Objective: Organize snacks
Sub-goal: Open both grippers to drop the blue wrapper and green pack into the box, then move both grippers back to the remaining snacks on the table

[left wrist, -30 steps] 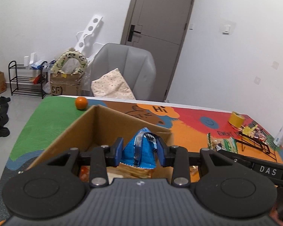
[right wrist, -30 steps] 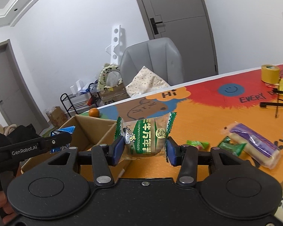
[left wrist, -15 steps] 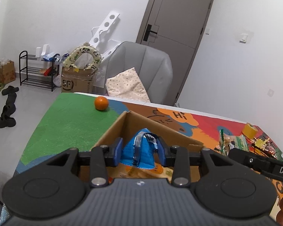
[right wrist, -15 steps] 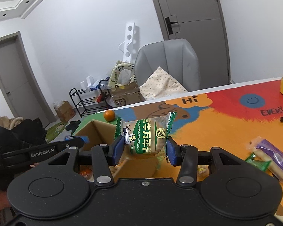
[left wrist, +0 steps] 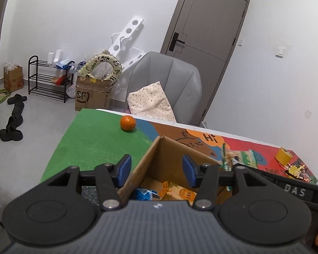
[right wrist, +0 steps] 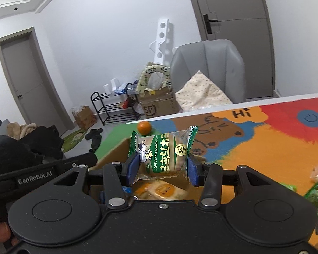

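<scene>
Crinkly green snack packet (right wrist: 162, 154) clamped in right claw (right wrist: 162, 170); left claw (left wrist: 156, 170) opening, empty.

both wrist views close, angled down | shared: cardboard box (left wrist: 169, 158), orange (right wrist: 144, 127)

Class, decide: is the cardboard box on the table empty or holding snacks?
Holding snacks: inside the cardboard box lie a blue packet and orange packets.

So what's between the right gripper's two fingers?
A green snack pack, pinched between the right gripper's pads, above the box. The right wrist view shows it.
</scene>
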A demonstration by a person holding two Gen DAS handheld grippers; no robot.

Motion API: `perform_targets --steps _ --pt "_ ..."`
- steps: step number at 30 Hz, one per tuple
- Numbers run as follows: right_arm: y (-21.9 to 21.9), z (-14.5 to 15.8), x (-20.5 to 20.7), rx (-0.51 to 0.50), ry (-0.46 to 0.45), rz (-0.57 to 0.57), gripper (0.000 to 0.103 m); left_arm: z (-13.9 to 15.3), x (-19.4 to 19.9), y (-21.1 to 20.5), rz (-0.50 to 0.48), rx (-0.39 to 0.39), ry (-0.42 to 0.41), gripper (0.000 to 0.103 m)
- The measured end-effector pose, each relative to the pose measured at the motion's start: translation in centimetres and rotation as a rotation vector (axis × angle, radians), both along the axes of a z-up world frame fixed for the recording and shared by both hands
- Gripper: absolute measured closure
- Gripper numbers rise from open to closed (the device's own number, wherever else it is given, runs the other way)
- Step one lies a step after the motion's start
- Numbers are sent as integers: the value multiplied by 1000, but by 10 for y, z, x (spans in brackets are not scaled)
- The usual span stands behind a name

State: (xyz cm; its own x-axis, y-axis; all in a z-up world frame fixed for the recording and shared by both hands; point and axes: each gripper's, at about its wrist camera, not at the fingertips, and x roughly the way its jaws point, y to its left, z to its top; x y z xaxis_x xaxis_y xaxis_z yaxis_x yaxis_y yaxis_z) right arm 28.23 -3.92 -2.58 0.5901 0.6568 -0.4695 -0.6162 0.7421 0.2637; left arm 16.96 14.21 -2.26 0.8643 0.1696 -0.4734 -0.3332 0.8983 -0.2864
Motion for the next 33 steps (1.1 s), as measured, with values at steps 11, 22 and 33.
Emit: perform_targets --steps 11,22,33 --pt "-1 1 -3 42 59 32 35 5 -11 8 31 3 1 44" --pt "-49 1 -15 31 57 -51 32 11 -11 -22 -30 30 -2 23" --pt "-104 -10 -18 29 58 -153 20 8 -3 -61 -84 59 28 14"
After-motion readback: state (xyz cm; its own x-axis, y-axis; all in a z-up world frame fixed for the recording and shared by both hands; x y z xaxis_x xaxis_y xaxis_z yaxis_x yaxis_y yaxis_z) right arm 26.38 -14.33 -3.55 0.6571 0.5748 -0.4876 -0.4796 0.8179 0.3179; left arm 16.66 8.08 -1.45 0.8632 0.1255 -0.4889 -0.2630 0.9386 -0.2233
